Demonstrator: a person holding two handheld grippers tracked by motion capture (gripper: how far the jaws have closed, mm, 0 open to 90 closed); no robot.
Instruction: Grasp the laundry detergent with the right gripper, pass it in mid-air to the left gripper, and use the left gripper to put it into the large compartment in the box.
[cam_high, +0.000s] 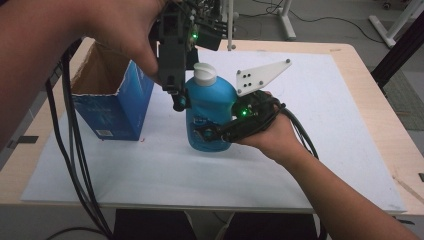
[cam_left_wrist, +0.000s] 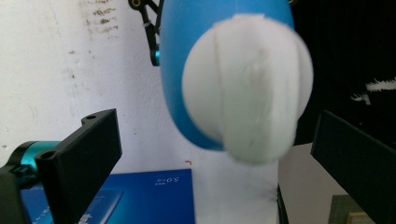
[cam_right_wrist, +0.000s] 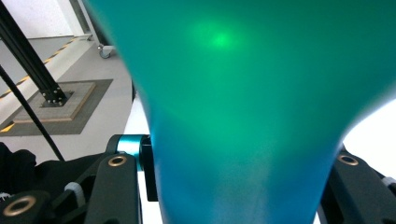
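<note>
Blue bottle (cam_high: 210, 112) stands upright on the table (cam_high: 350, 65), just right of the open blue box (cam_high: 112, 100). My right gripper (cam_high: 212, 132) clamps its base; left gripper (cam_left_wrist: 210, 154) jaws apart, flanking its white cap (cam_high: 205, 73).

- You work at a pale wooden table (cam_high: 361, 80) covered by a white mat (cam_high: 310, 150).
- Beyond it you see grey floor (cam_high: 330, 30) and white stand legs (cam_high: 286, 22).
</note>
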